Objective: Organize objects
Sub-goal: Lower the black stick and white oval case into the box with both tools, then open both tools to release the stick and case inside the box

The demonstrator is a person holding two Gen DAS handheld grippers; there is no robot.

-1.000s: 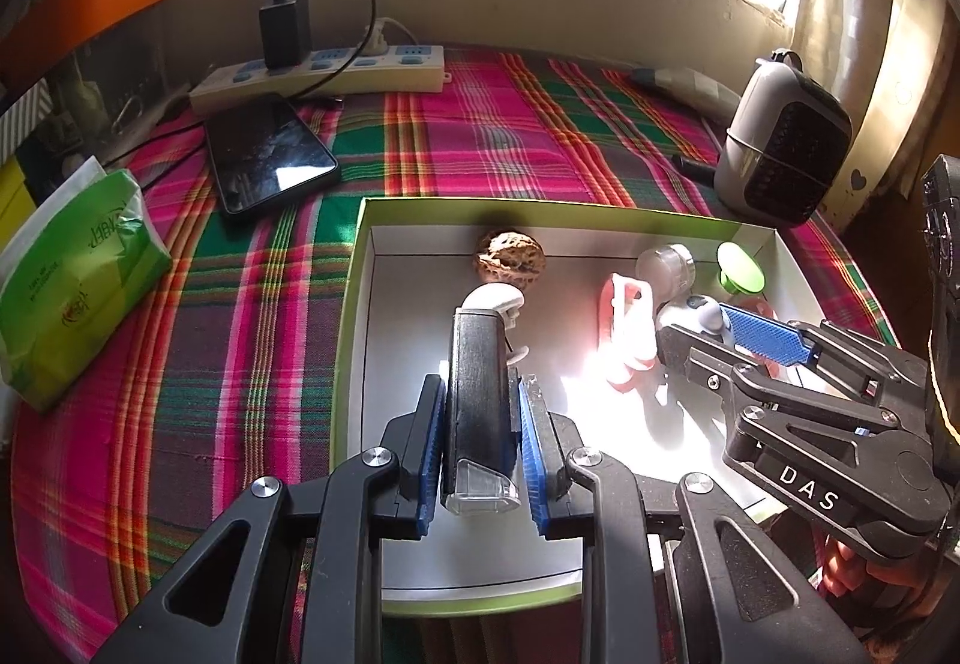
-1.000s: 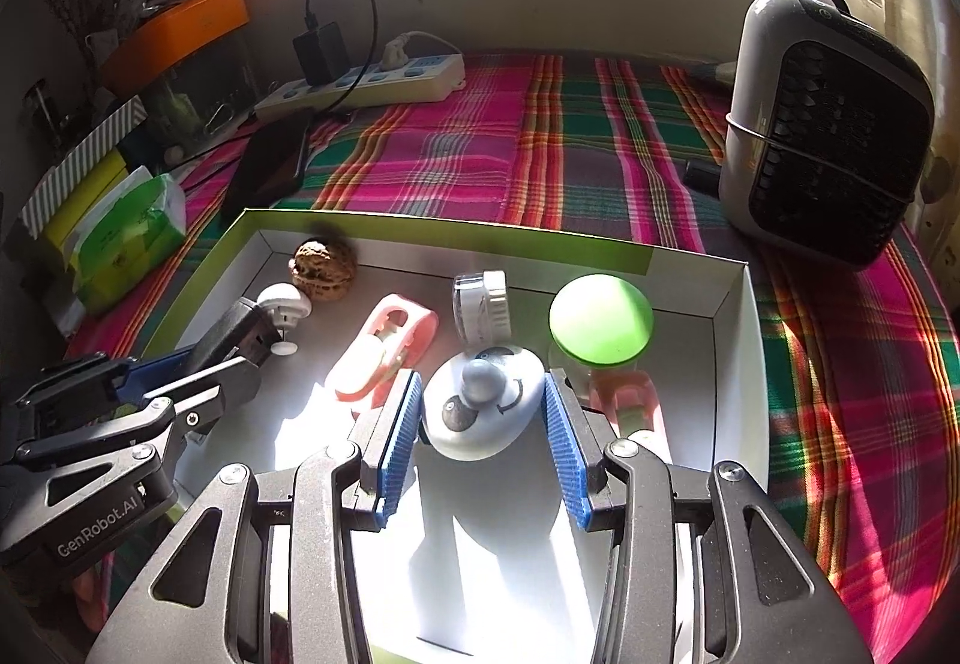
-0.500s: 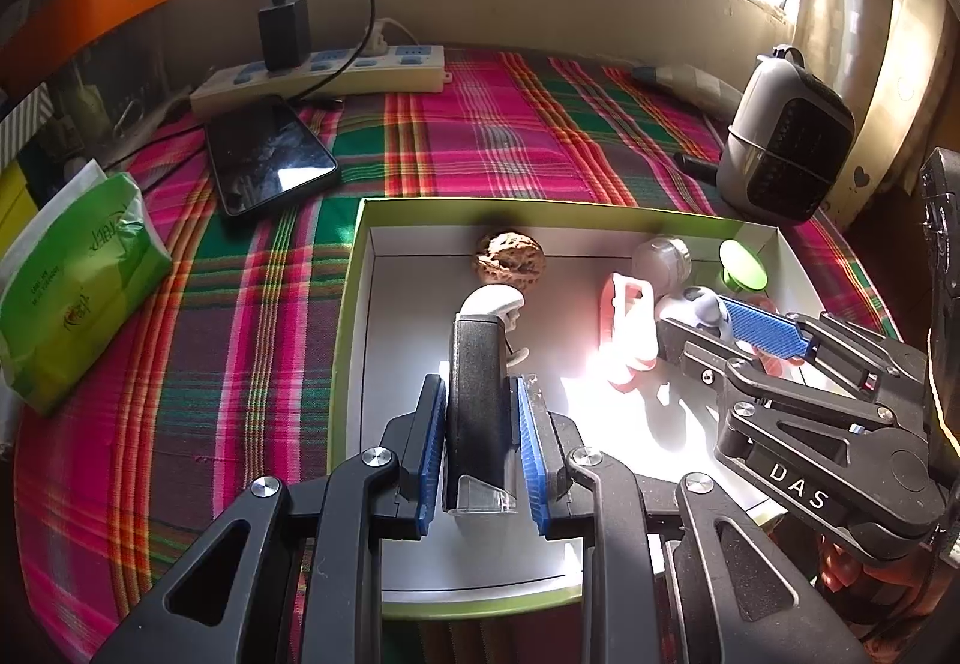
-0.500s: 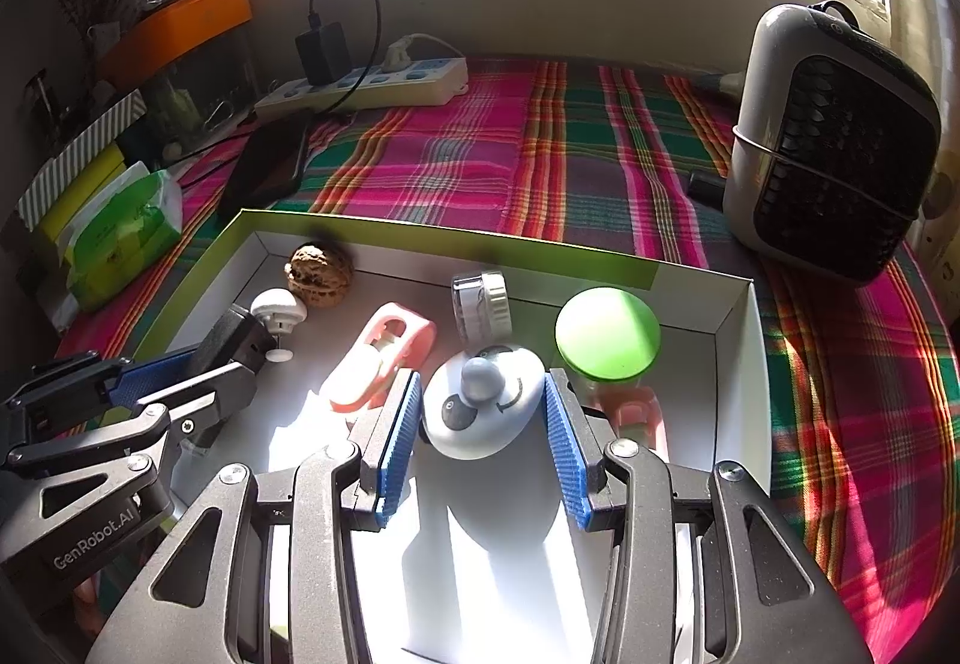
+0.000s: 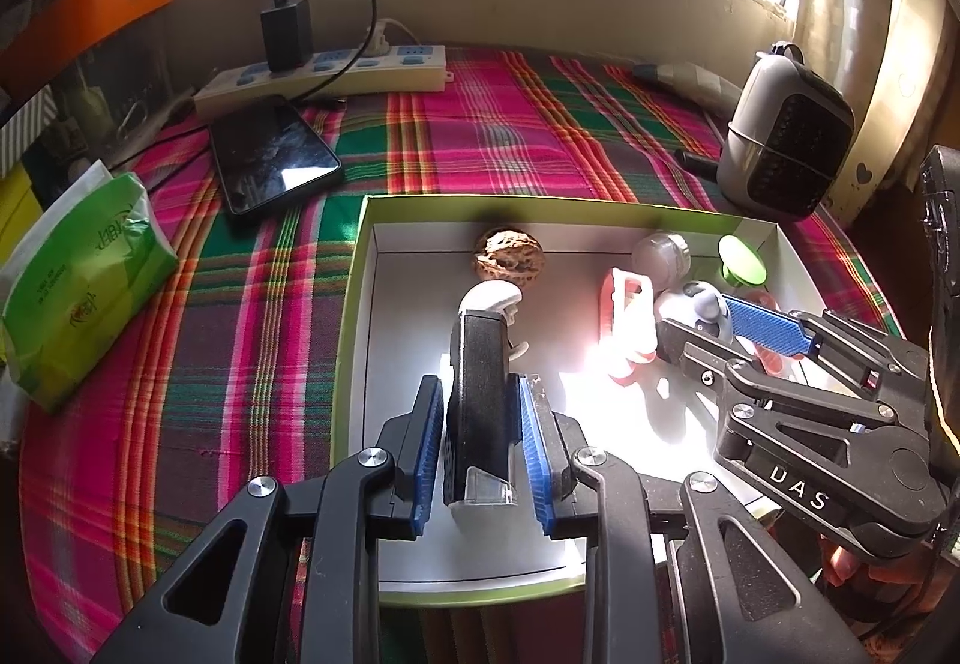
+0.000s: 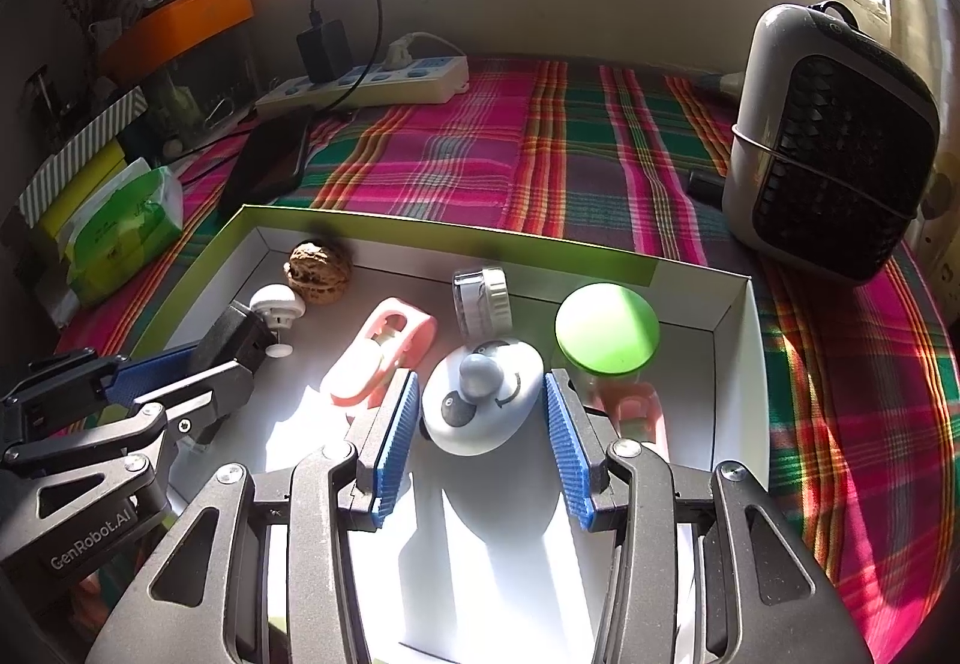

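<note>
Both your claws sit low inside the shallow white box (image 5: 354, 316) with the green rim, which rests on the plaid-covered worktop (image 5: 480, 135).

Your left claw (image 5: 480, 424) is opening around the black block-shaped object (image 5: 480, 388) with a clear end. The object stands between the blue pads with a thin gap showing on each side, so the pads no longer press on it. Its far end lies just beside a small white knob-like piece (image 5: 489, 298).

Your right claw (image 6: 480, 430) is also opening, at a middling width. The white egg-shaped gadget (image 6: 480, 406) with the grey knob lies between the pads, clear of both, on the box floor.

Risks, in my judgement:
- The black object looks tall and narrow. Pulling the left claw back at an angle could let a pad drag it over or push it into the white piece and the walnut (image 5: 510, 259) beyond.
- The right claw is crowded. The pink clip (image 6: 384, 358) lies just beside its left pad, and the green-lidded jar (image 6: 606, 331) just beside its right. Further widening or a sideways withdrawal could shove either one.
- The egg-shaped gadget may roll once freed.
- The two claws are near each other; lifting both together invites a knock.
</note>
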